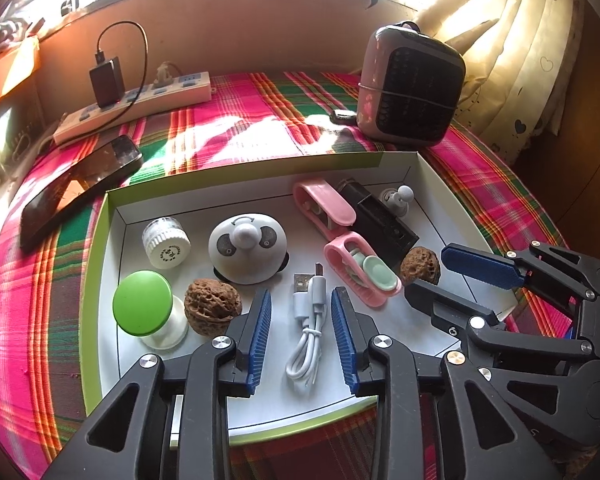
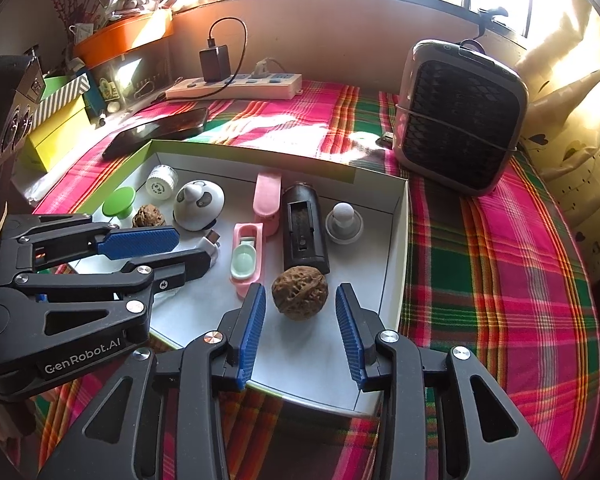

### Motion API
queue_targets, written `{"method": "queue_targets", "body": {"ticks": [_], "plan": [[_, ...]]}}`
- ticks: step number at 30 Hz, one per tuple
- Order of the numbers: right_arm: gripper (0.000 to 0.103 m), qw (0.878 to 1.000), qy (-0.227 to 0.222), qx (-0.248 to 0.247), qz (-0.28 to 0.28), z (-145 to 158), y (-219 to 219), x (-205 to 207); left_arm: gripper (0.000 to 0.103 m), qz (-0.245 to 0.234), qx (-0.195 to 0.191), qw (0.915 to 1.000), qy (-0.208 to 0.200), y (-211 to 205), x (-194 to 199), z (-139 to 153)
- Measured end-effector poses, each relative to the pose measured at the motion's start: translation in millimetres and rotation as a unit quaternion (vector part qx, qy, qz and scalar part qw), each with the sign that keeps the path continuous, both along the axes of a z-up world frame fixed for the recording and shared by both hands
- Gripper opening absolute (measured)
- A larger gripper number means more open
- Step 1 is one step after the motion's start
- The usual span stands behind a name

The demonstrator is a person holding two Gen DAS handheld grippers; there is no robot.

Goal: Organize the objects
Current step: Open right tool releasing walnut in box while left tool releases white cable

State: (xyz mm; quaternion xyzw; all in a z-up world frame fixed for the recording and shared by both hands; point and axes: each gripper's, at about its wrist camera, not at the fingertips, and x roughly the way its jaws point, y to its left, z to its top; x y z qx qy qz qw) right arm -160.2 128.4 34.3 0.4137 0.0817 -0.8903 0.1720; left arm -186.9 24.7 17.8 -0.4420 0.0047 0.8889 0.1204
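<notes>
woven tablecloth, wrinkled walnut, glossy phone

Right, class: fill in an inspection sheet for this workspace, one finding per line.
Surface: plaid cloth under an open white tray.
Job's things: in the tray, two walnuts, panda gadget, green-capped bottle, white jar, pink clips.
Clutter: phone, small fan.
Grippers: left gripper open astride the USB cable; right gripper open around a walnut.
Cables: white USB cable; power strip with charger.
Surroundings: window, curtain, boxes.
</notes>
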Motion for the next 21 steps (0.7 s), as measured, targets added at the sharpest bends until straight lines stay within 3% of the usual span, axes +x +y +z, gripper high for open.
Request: {"method": "queue_targets", "body": {"ticks": [2, 21], "plan": [[0.038, 1.000, 0.000, -0.003, -0.002, 0.7, 0.7, 1.4, 0.030, 0.001, -0.015, 0.9998, 0.012, 1.7, 4.4, 3.0], [0.049, 0.999, 0.030, -0.025, -0.017, 21.7, -2.0, 35.1, 0.031, 0.054, -0.018, 0.9970, 0.052, -13.4, 48.0, 27.2]]}}
